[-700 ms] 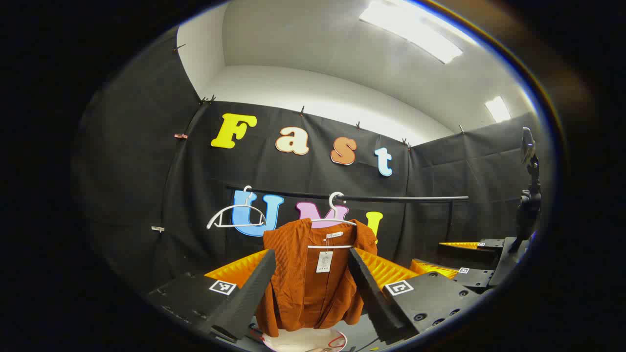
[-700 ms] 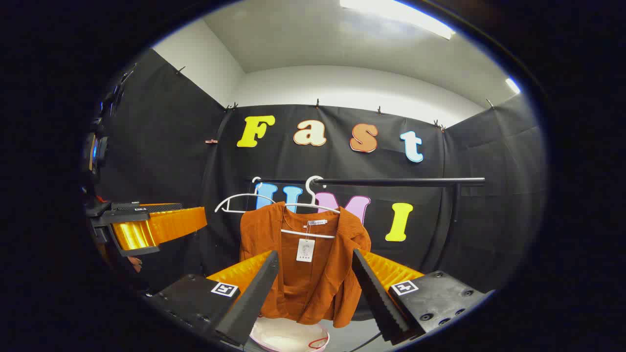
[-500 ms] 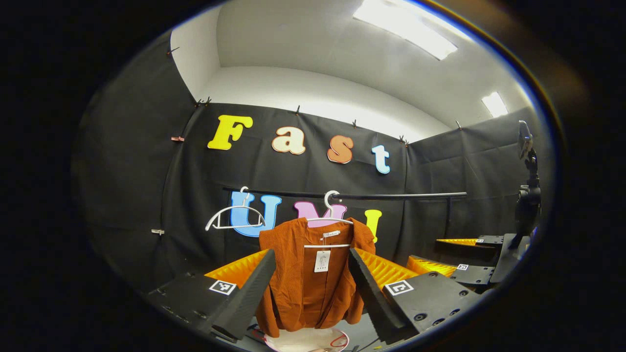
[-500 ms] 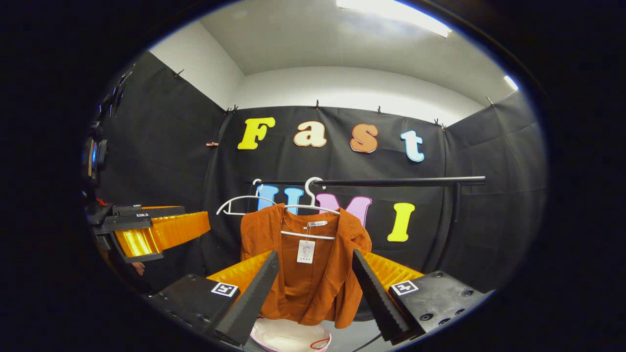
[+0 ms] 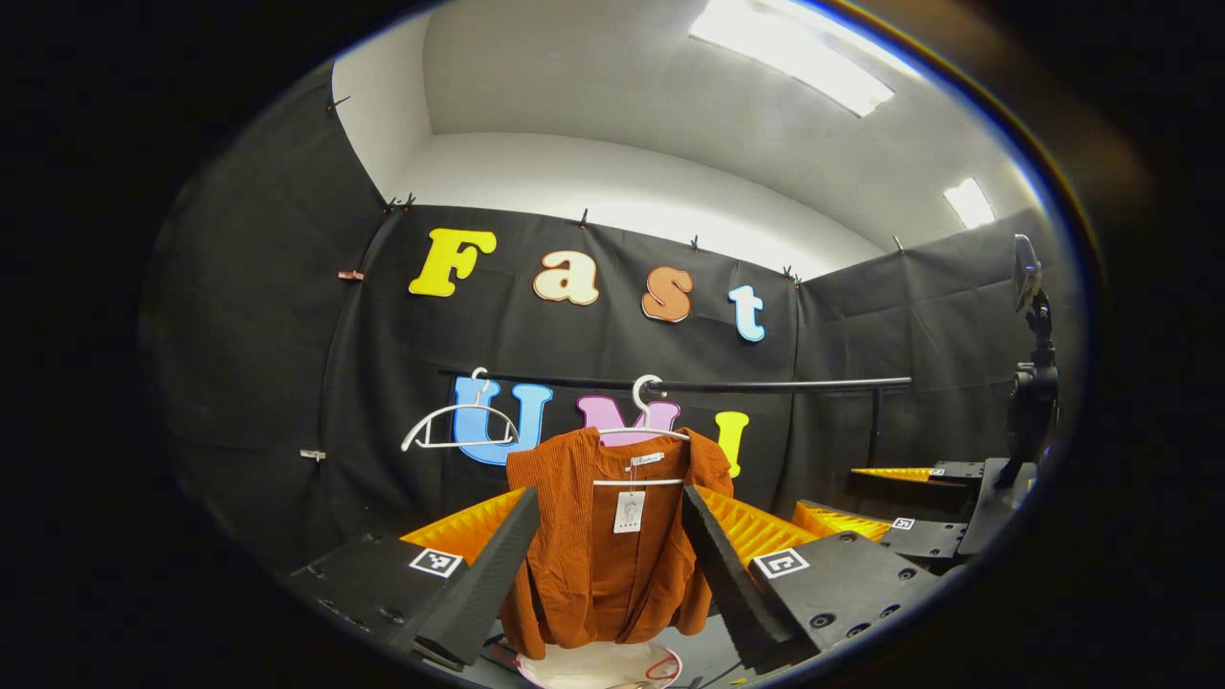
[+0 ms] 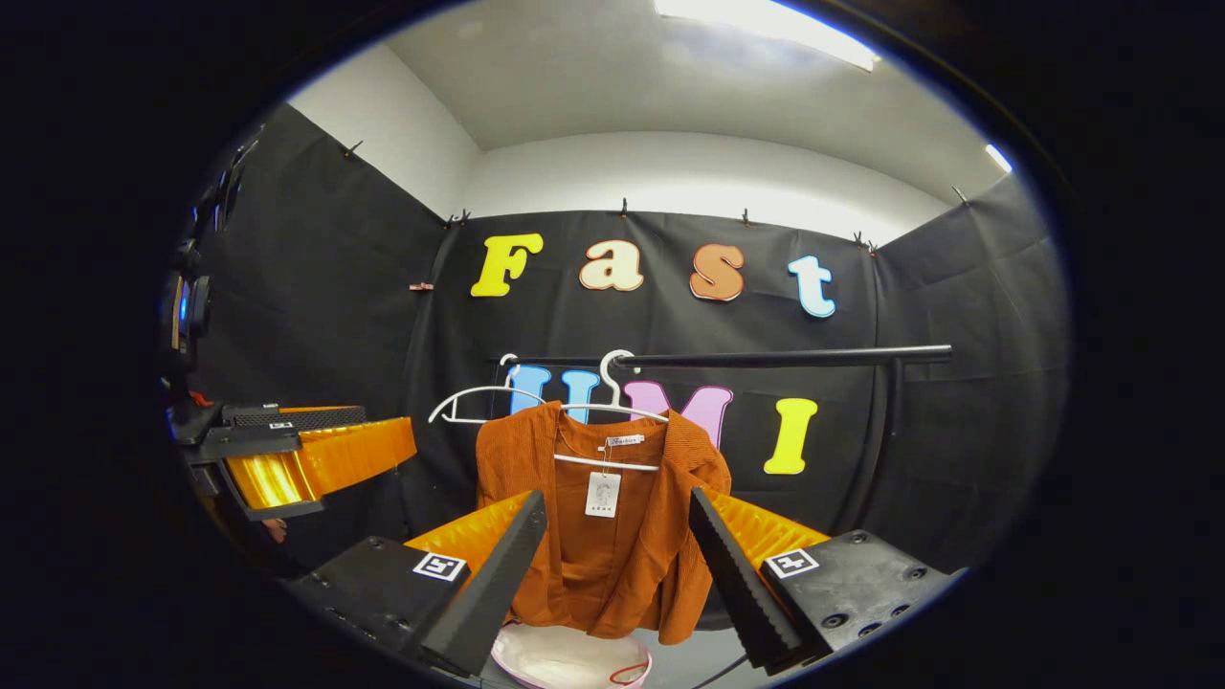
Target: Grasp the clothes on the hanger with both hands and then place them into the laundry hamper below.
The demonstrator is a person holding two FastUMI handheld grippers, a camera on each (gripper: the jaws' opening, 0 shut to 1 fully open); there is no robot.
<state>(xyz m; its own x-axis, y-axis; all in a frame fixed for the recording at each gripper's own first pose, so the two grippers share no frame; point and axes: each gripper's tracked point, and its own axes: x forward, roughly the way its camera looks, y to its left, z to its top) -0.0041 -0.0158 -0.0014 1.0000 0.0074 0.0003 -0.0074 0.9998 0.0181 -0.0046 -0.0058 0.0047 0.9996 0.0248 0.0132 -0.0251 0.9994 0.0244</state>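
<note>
black hand-held gripper [image 5: 612, 536], square fiducial markers, screws

The left gripper [image 5: 611, 536] is held level and points forward, its two ribbed fingers [image 5: 488, 565] spread wide apart with nothing between them. The right gripper [image 6: 617, 545] is held the same way, its jaws equally wide and gripping nothing. In the right gripper view the left gripper [image 6: 287, 459] shows off to the left side, its fingers pointing the same way forward.
</note>
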